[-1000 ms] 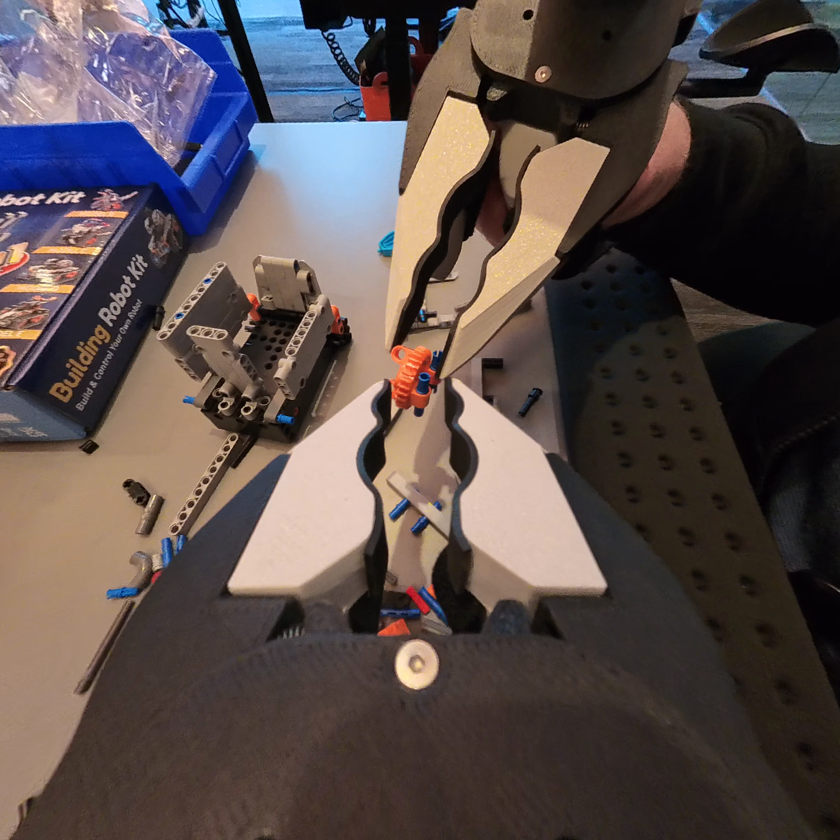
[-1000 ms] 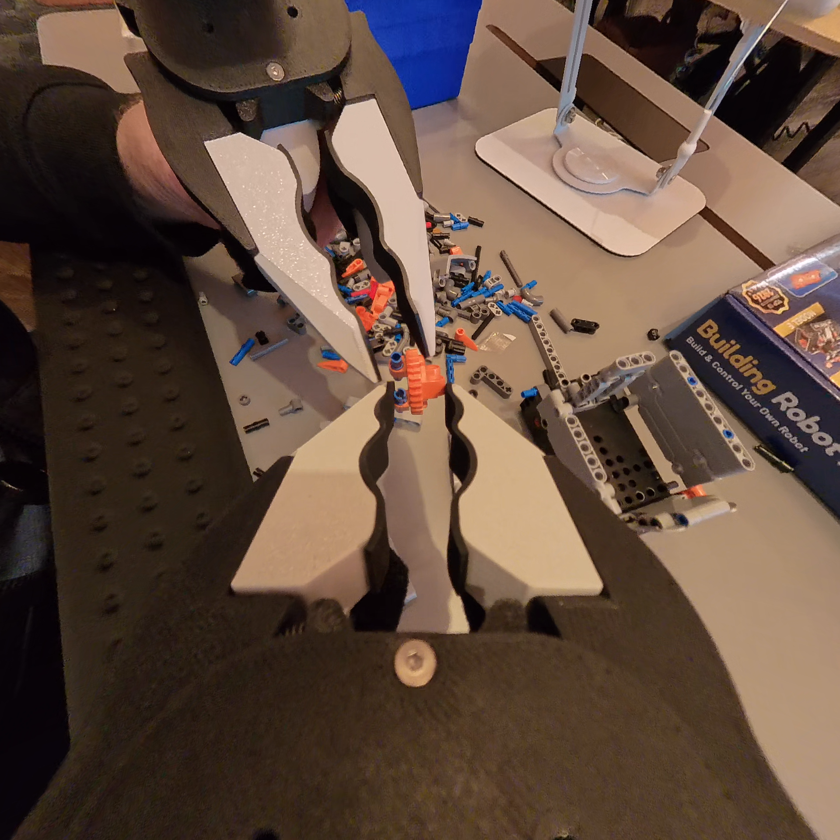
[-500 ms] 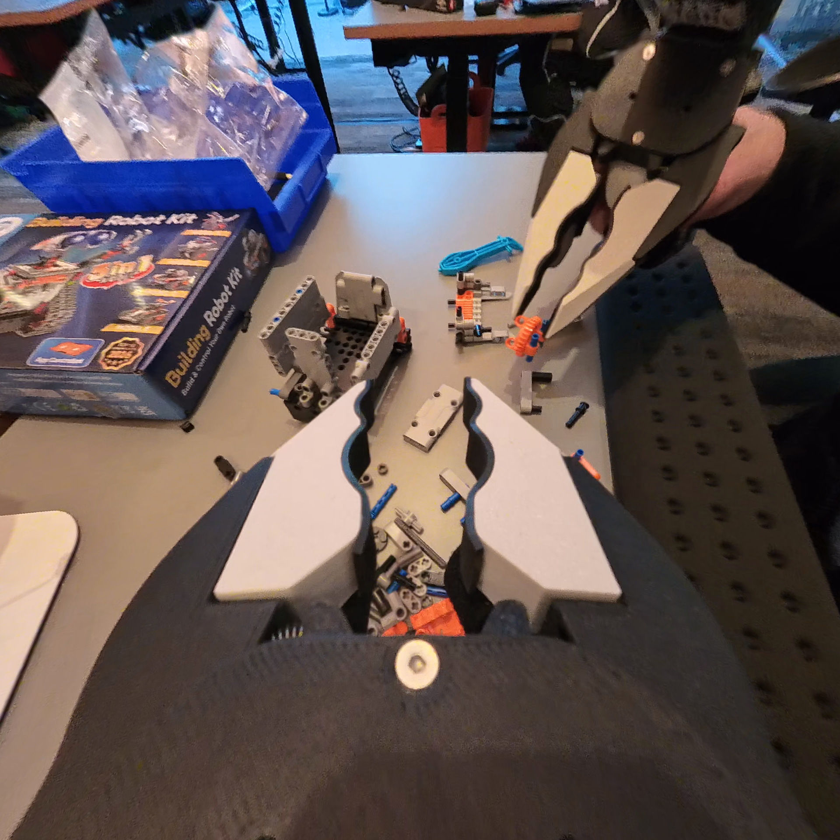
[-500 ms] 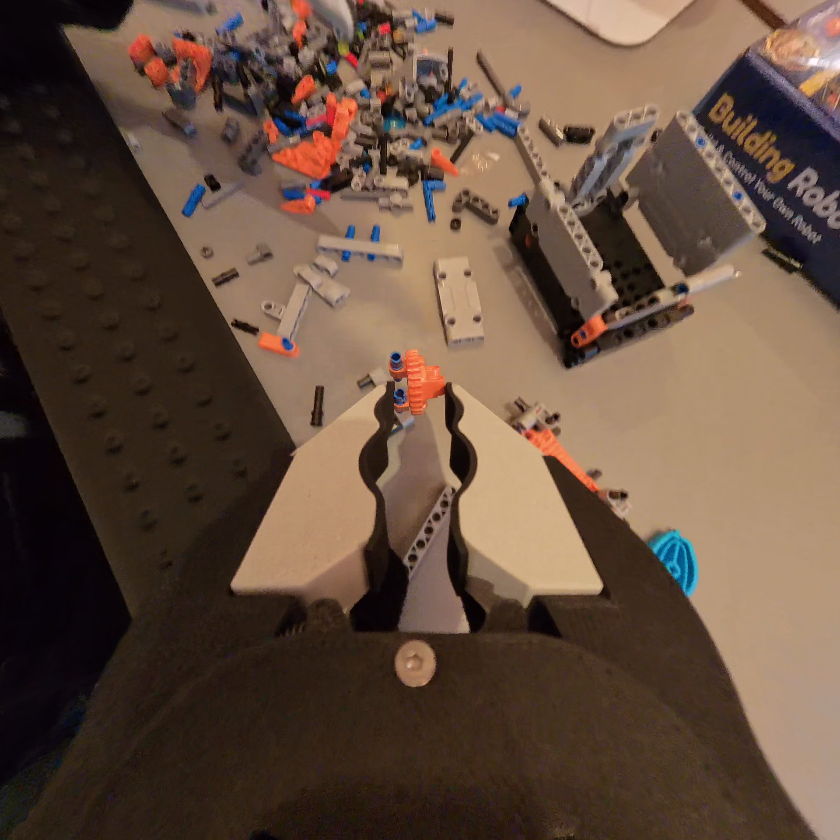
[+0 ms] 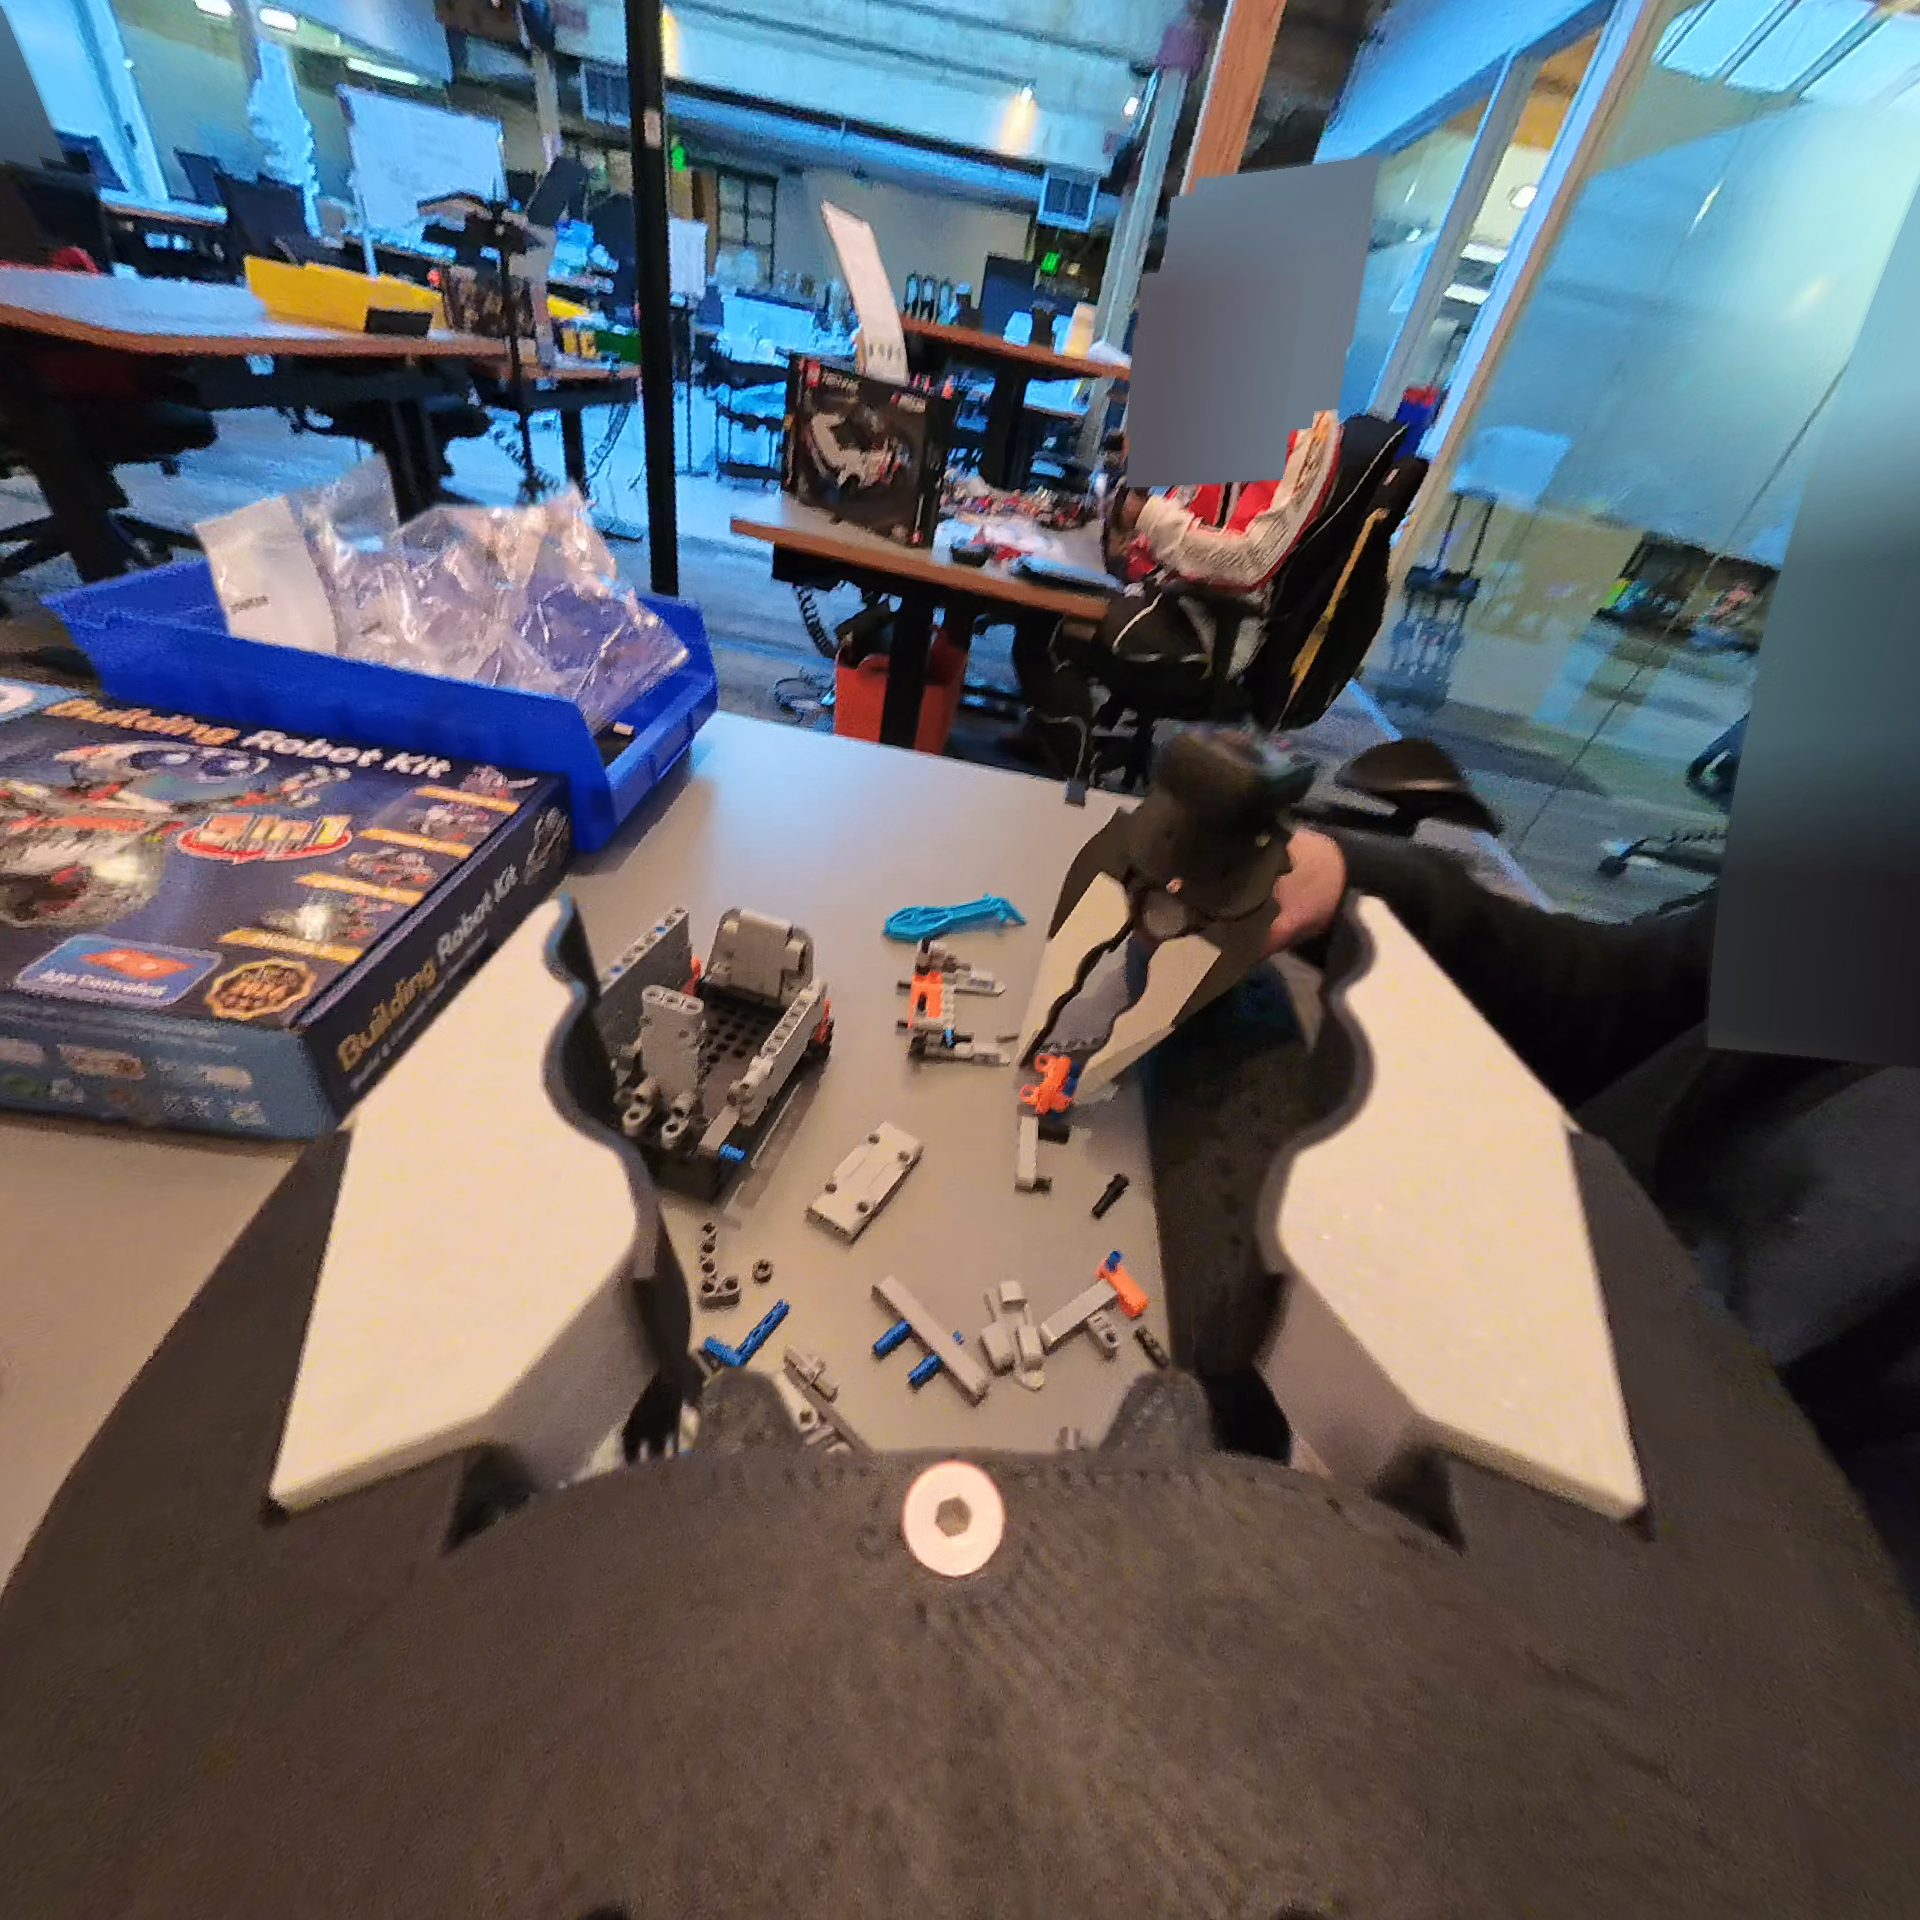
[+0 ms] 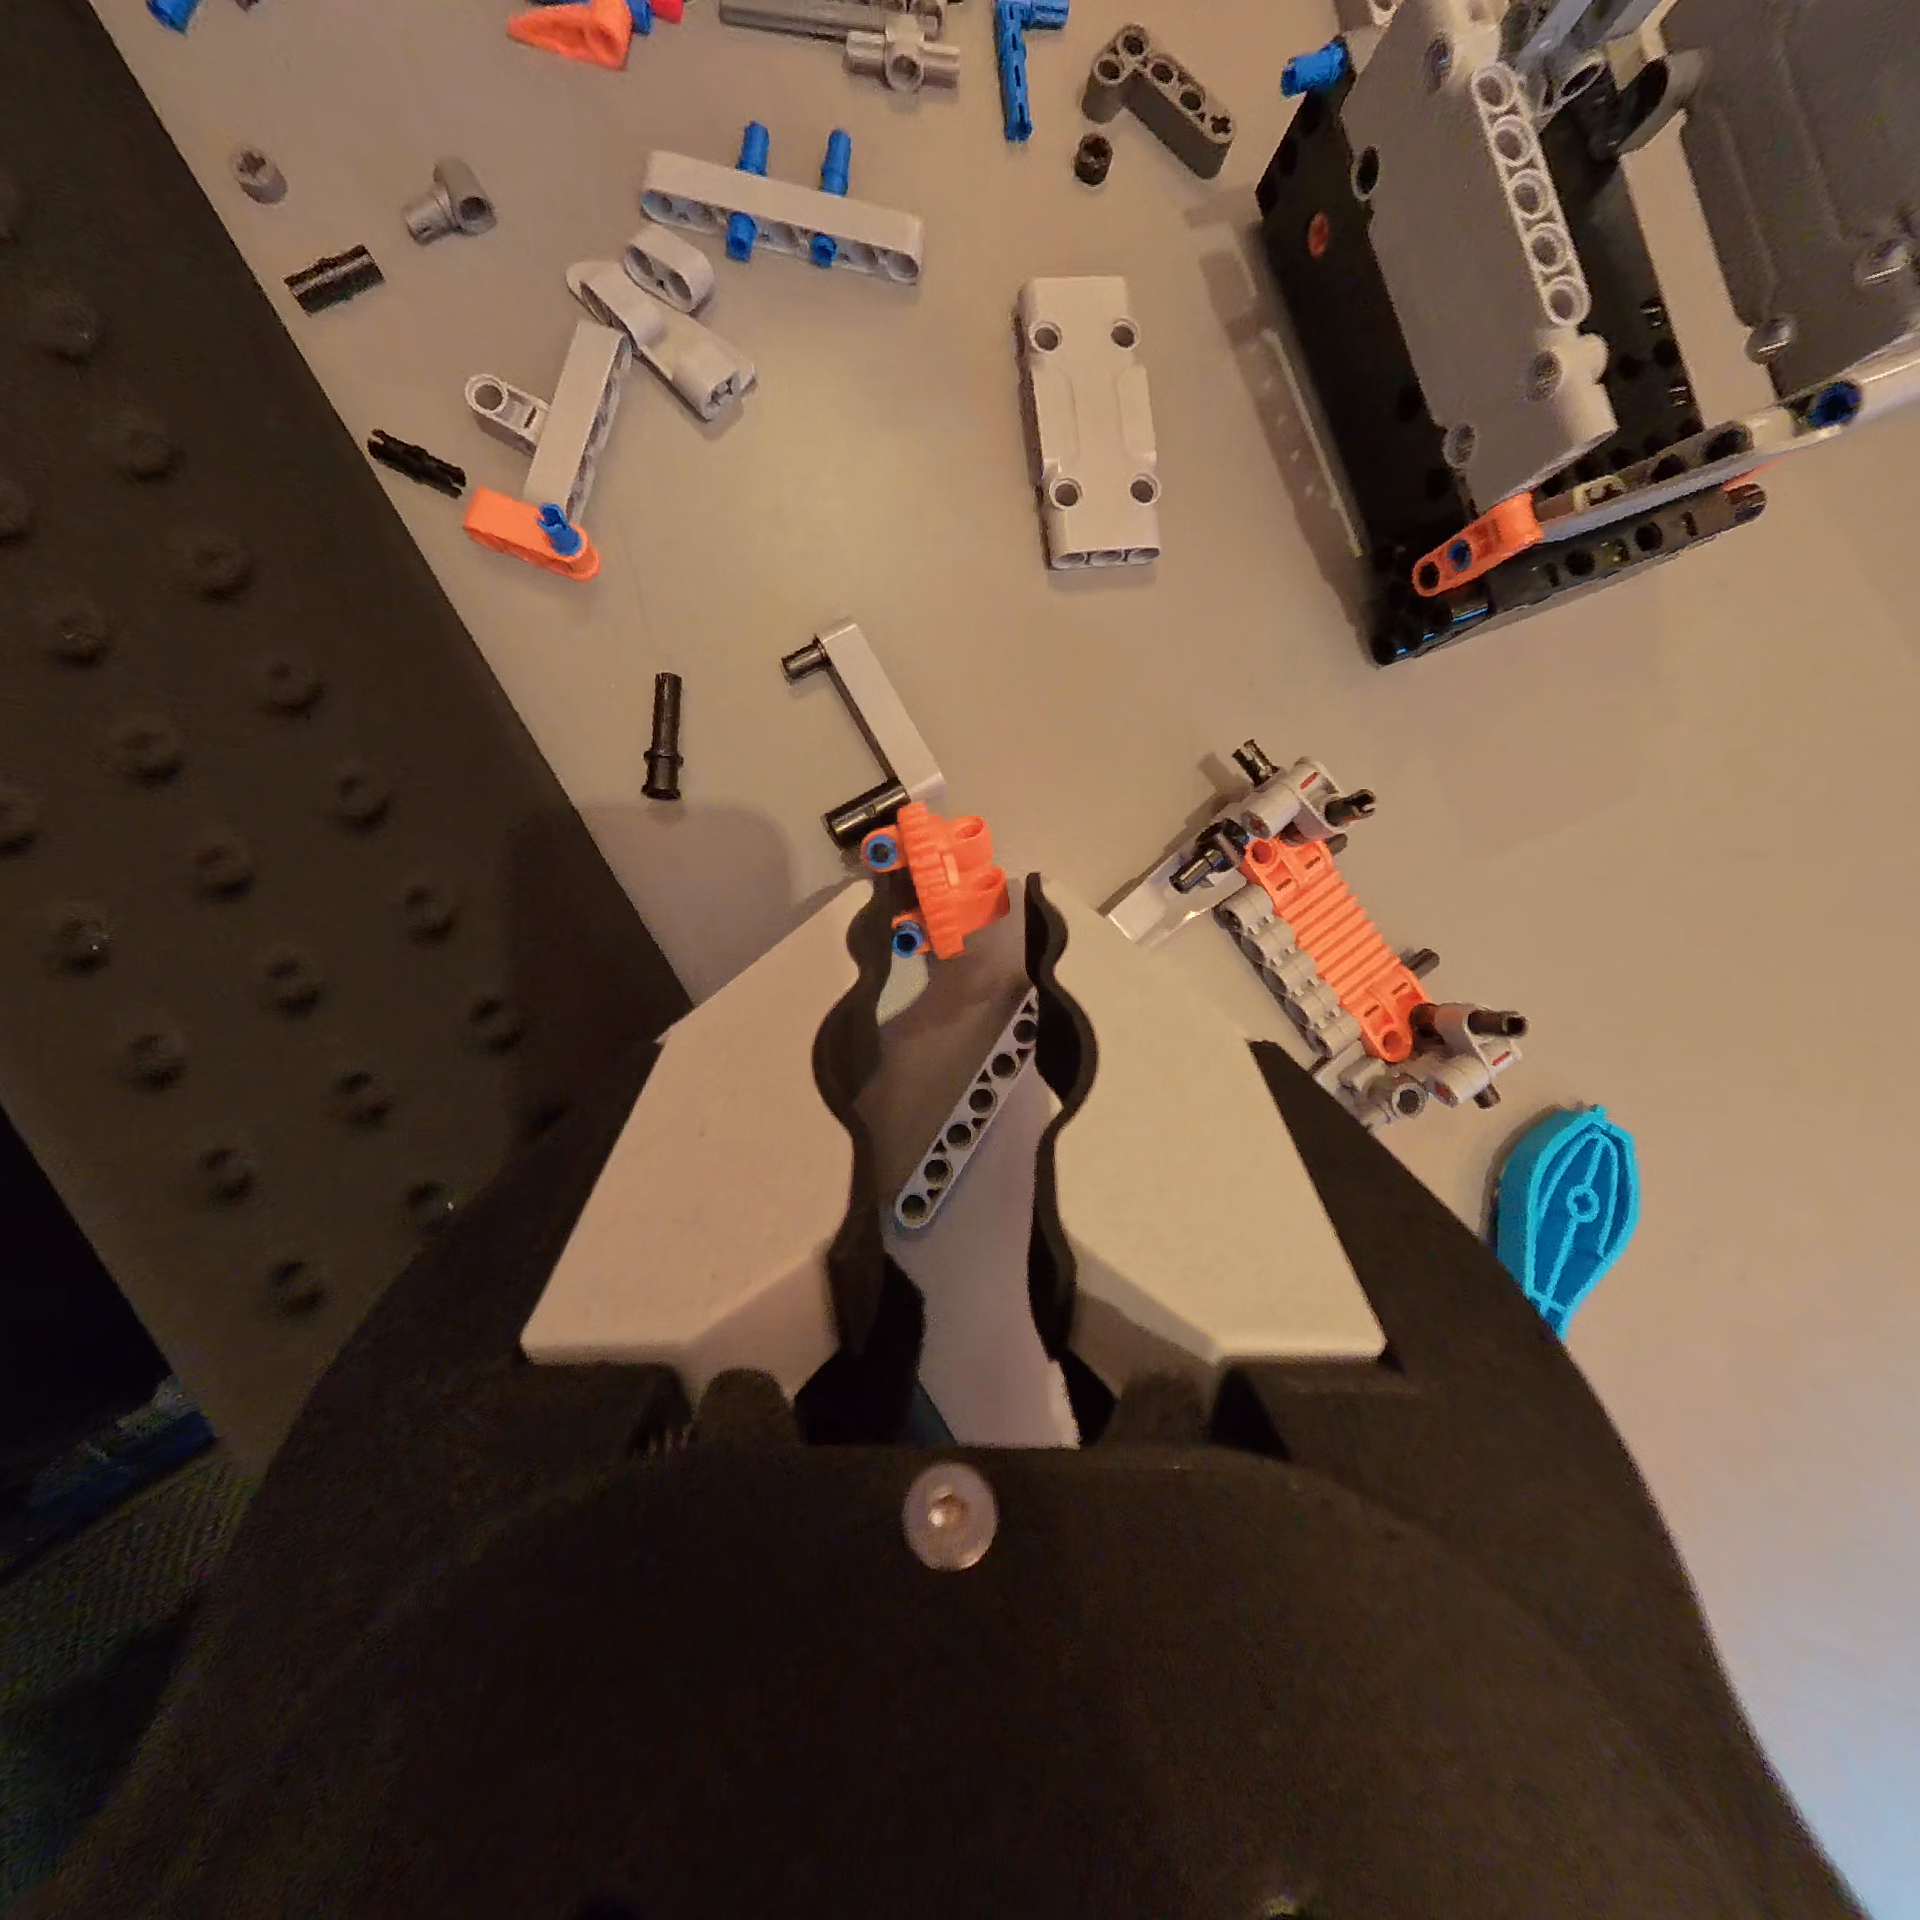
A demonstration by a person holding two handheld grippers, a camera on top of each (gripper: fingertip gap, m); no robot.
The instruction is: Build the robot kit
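left hand-held gripper (image 5: 951, 1049): fingers spread wide, nothing between them, held above the surface (image 5: 831, 821).
right hand-held gripper (image 6: 956, 899): clenched on an orange gear piece (image 6: 948, 881) at its fingertips, frame centre.
orange gear piece: blue pins on its left side, just above a grey beam with black pins (image 6: 878, 717).
nearby: grey-and-black block assembly (image 6: 1538, 312) upper right; orange-and-grey subassembly (image 6: 1330, 935) right of the tips; blue box (image 5: 239, 894) at left.

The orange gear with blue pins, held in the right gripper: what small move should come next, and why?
Probably lower it a little and set it on bare table. The right gripper pinches the orange gear only at its tips, just above a grey beam with black pins. The left gripper is wide open, holds nothing and is well away.
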